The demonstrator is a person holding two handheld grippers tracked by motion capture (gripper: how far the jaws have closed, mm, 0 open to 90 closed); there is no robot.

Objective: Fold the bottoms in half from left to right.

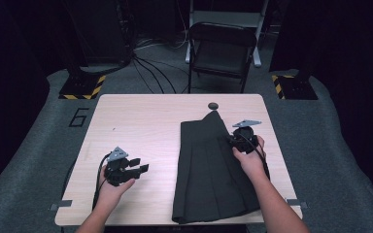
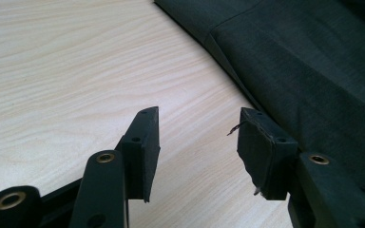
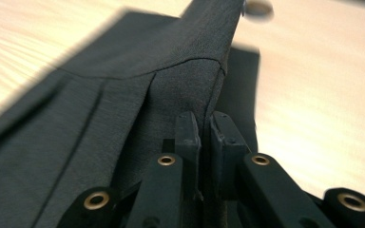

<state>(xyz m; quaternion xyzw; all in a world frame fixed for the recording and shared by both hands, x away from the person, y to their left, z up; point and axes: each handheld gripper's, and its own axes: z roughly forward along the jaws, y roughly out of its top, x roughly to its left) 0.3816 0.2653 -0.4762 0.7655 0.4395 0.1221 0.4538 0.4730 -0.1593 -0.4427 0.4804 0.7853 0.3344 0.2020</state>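
A dark pleated skirt [image 1: 209,170] lies on the right half of the wooden table [image 1: 141,126], waistband away from the person. My right gripper [image 1: 234,141] is shut on the skirt's right edge near the waistband; in the right gripper view the fabric [image 3: 190,80] rises in a fold pinched between the two jaws [image 3: 205,126]. My left gripper [image 1: 138,165] rests over bare tabletop left of the skirt, jaws open with nothing between them [image 2: 197,142]. The skirt's edge [image 2: 290,61] lies just beyond its right fingertip.
A small dark round object [image 1: 213,105] sits on the table near the far edge, just beyond the waistband. A folding chair [image 1: 221,48] stands behind the table. Cables [image 1: 150,68] run across the floor.
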